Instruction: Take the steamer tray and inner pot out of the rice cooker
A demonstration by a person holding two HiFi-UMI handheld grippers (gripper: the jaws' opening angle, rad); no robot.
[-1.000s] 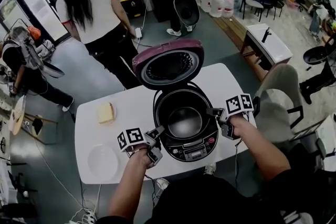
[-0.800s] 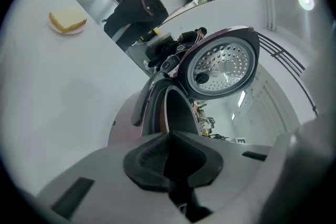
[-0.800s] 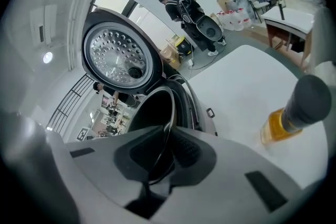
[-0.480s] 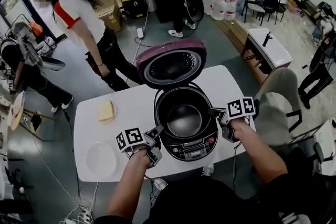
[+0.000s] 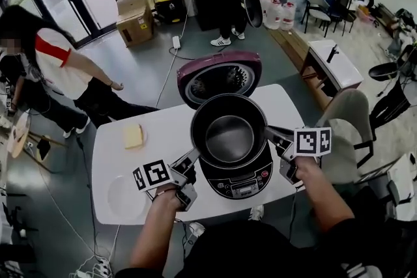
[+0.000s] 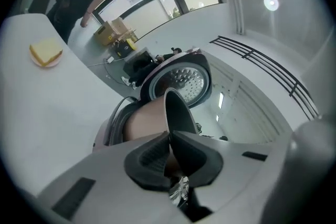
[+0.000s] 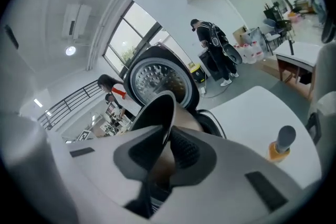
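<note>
The dark inner pot hangs level just above the open rice cooker, whose maroon lid stands up behind it. My left gripper is shut on the pot's near-left rim. My right gripper is shut on its right rim. In the left gripper view the thin rim runs between the closed pads of the left gripper. The right gripper view shows the rim pinched the same way by the right gripper. I cannot make out a steamer tray for certain.
On the white table lie a yellow block on a small dish at the left and a white round dish near the front-left corner. An orange-based bottle stands at the right. A person stands beyond the table's left, and a chair at its right.
Both grippers have risen together and lifted the inner pot out of the cooker's well. The person behind the table has walked off to the left.
</note>
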